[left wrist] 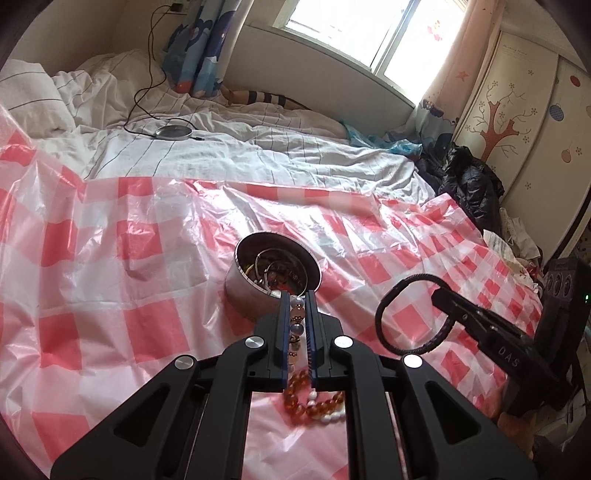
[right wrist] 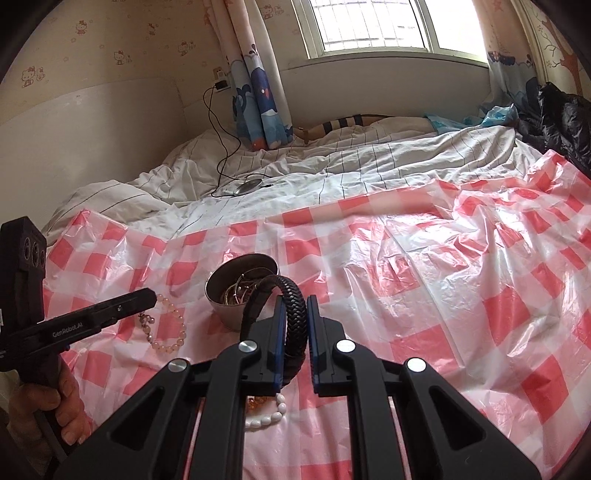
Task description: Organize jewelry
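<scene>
Both pairs of jaws are clamped on bracelets above a bed spread with a red-and-white checked plastic sheet [left wrist: 110,258]. On the left side, the left gripper [left wrist: 298,299] pinches a bracelet of pale round beads [left wrist: 297,317], which runs back between the blue pads; in the right wrist view the same pale bead bracelet [right wrist: 166,325] hangs as a loop from the tip of that gripper [right wrist: 147,295], just beside the bowl. A hand [right wrist: 55,410] holds its handle at the lower left edge.

Near the middle of the sheet sits a round metal bowl [left wrist: 243,291] holding metal bangles [left wrist: 273,266] and other pieces too tangled to tell apart. Below the left jaws, an amber bead bracelet [left wrist: 314,402] lies on the sheet, with what looks like a white bead bracelet [right wrist: 266,415] touching it, though the gripper bodies hide much of both.

To the right, the right gripper [right wrist: 295,299] grips a black braided bracelet [right wrist: 291,317], its loop arching up over the bowl's near rim. From the left wrist view that black band [left wrist: 388,314] hangs clear of the sheet, to the right of the bowl.

Behind lie a rumpled striped duvet [left wrist: 258,155], a cable [left wrist: 147,74] and a window [right wrist: 369,26].
</scene>
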Demonstrator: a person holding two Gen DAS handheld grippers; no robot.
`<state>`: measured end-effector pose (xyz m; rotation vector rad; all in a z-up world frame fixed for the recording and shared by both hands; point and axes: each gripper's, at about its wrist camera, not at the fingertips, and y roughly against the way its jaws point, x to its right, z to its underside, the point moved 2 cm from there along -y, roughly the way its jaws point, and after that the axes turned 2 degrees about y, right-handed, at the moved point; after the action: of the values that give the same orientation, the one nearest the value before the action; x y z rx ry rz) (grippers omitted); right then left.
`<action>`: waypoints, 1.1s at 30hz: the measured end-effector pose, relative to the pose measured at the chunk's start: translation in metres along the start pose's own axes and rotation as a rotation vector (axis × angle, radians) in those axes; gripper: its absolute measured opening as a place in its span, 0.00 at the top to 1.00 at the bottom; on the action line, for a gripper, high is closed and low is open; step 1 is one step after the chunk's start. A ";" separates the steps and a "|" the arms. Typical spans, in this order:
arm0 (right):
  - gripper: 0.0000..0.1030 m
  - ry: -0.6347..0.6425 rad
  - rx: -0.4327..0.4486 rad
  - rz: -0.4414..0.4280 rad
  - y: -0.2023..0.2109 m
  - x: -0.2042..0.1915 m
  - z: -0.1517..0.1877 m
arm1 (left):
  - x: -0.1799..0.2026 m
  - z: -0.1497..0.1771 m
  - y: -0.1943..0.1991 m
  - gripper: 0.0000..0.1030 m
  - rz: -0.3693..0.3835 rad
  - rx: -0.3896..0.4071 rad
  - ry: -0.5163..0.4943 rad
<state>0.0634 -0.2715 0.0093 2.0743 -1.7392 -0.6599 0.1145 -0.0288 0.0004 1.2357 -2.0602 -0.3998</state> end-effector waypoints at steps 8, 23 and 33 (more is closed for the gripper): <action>0.88 -0.008 0.016 -0.011 -0.020 0.002 -0.018 | 0.006 -0.027 -0.031 0.93 0.075 0.047 0.055; 0.88 0.044 -0.054 -0.099 -0.100 -0.041 -0.048 | -0.041 -0.058 -0.053 0.48 -0.122 0.064 0.172; 0.33 -0.009 -0.081 -0.001 -0.111 -0.016 -0.036 | -0.062 -0.053 -0.037 0.38 -0.169 0.031 0.201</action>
<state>0.1721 -0.2361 -0.0188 2.0212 -1.6880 -0.7287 0.1940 0.0106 -0.0076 1.4142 -1.8056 -0.3080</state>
